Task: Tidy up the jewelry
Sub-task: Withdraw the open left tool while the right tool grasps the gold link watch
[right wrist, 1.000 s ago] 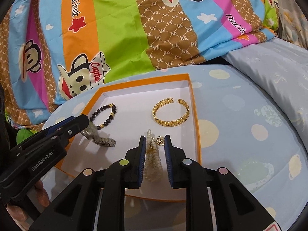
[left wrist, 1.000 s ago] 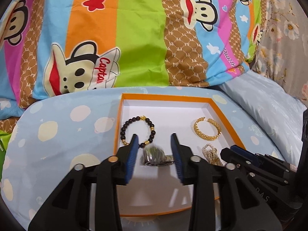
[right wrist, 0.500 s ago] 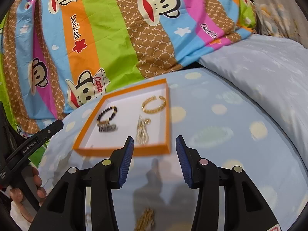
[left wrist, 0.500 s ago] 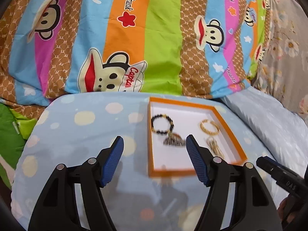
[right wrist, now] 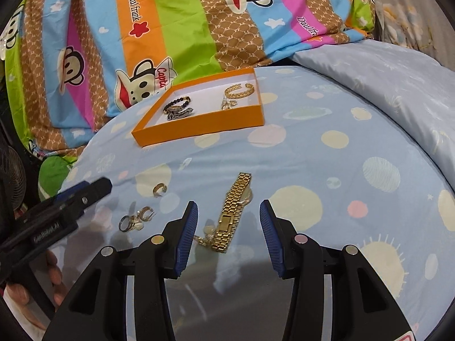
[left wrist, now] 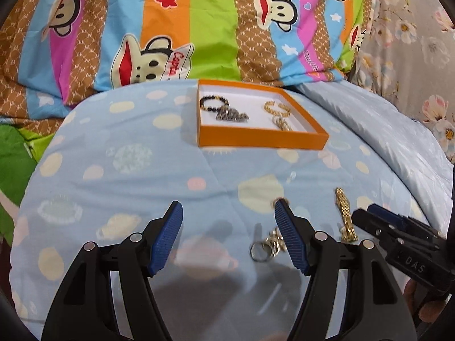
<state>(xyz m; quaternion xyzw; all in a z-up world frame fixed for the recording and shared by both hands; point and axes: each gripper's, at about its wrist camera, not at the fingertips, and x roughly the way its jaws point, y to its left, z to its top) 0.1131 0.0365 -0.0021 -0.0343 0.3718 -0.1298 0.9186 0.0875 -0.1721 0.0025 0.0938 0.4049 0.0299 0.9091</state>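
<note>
An orange box sits far back on the blue spotted bedcover. In it lie a black bead bracelet, a silver watch, a gold bangle and a pearl chain. My left gripper is open and empty, low over the cover. A cluster of rings lies by its right finger. A gold watch lies flat ahead of my right gripper, which is open, its pads clear of the watch. A single ring lies apart.
A bright striped monkey-print quilt rises behind the box. A pale blue pillow lies at the right, floral fabric beyond it. A fan stands at the far left. A person's hand holds the left gripper.
Both grippers have opened and drawn back from the box, leaving the silver watch and the pearl chain inside. The gold watch and the rings on the cover have come into view.
</note>
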